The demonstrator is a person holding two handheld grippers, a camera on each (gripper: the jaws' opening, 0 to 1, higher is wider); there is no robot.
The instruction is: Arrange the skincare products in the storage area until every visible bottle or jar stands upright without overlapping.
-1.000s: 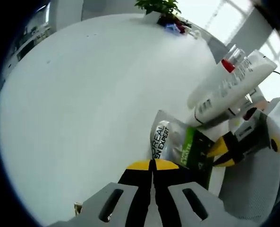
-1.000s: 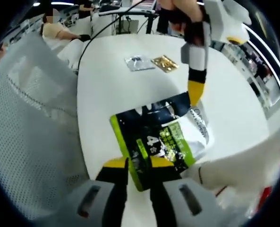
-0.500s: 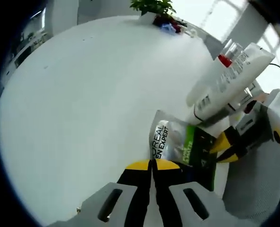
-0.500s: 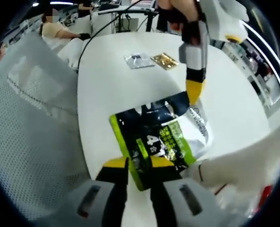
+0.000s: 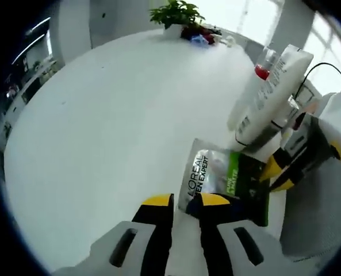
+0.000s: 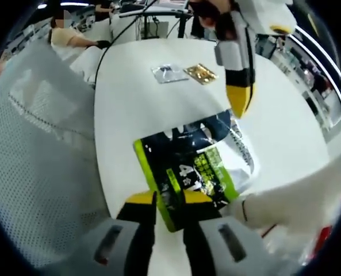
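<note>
A L'Oreal sachet (image 5: 216, 175), silver, green and black, lies on the white table (image 5: 112, 115). My left gripper (image 5: 184, 202) is open a little, with the sachet's near corner just beyond its yellow tips. From the right, my right gripper (image 5: 271, 175) is shut on the sachet's dark end. In the right gripper view the sachet (image 6: 199, 167) sits with its green edge between my right gripper's (image 6: 169, 200) jaws, and the left gripper (image 6: 239, 103) hangs just above its far edge. A white tube (image 5: 274, 86) leans behind the sachet, with a red-capped bottle (image 5: 262, 72) beside it.
A white mesh basket (image 6: 38, 161) rises on the left of the right gripper view, and its wall (image 5: 317, 213) shows beside the sachet. A silver sachet (image 6: 169, 75) and a gold one (image 6: 200, 73) lie farther along the table. A potted plant (image 5: 176, 12) stands at the far edge.
My left gripper has let go of the sachet's corner, opened a little and lifted off its edge. The right gripper keeps its hold and the sachet has stayed put.
</note>
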